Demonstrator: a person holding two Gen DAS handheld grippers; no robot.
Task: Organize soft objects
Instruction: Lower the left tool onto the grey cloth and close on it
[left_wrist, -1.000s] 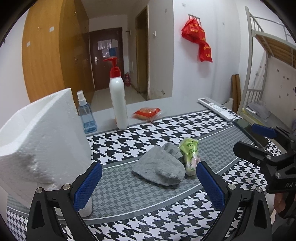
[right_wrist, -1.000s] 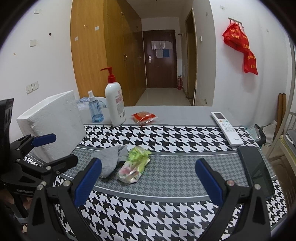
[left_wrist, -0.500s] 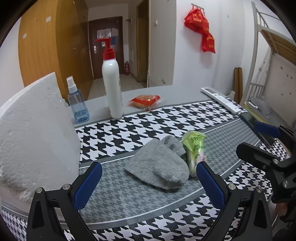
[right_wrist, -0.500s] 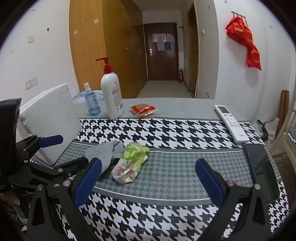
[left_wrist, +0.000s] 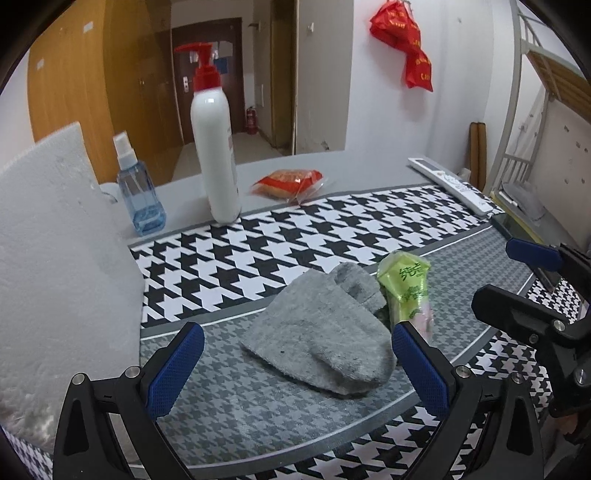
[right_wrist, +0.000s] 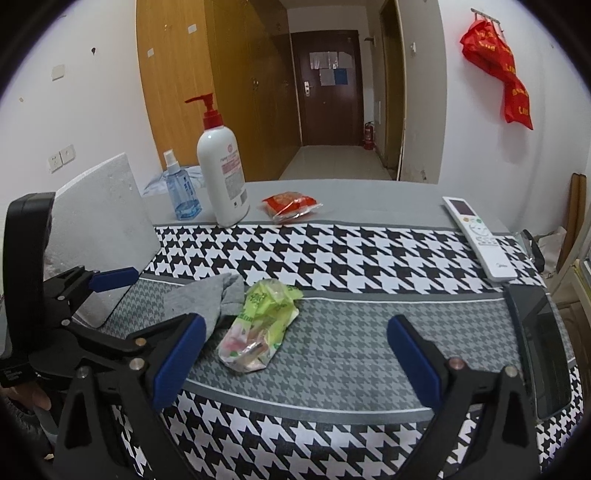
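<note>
Houndstooth table cloth (left_wrist: 280, 243) carries the work. Grey sock (left_wrist: 325, 332) lies on the grey band, directly ahead of my left gripper (left_wrist: 295, 365), long axis running near-right to far-left. Green packet (right_wrist: 258, 321) touches its right side, green print unreadable. Left gripper is nearer; both it and my right gripper (right_wrist: 295, 362) stand apart, holding nothing.

A grey fuzzy sock (left_wrist: 325, 332) lies limp and flattened on the grey houndstooth band of the table (left_wrist: 258, 413), its folded cuff end bunched toward the far side. Touching its right edge lies a crumpled green plastic packet (right_wrist: 258, 325) with pink and white print, resting on its side, lengthwise toward the near edge.
</note>
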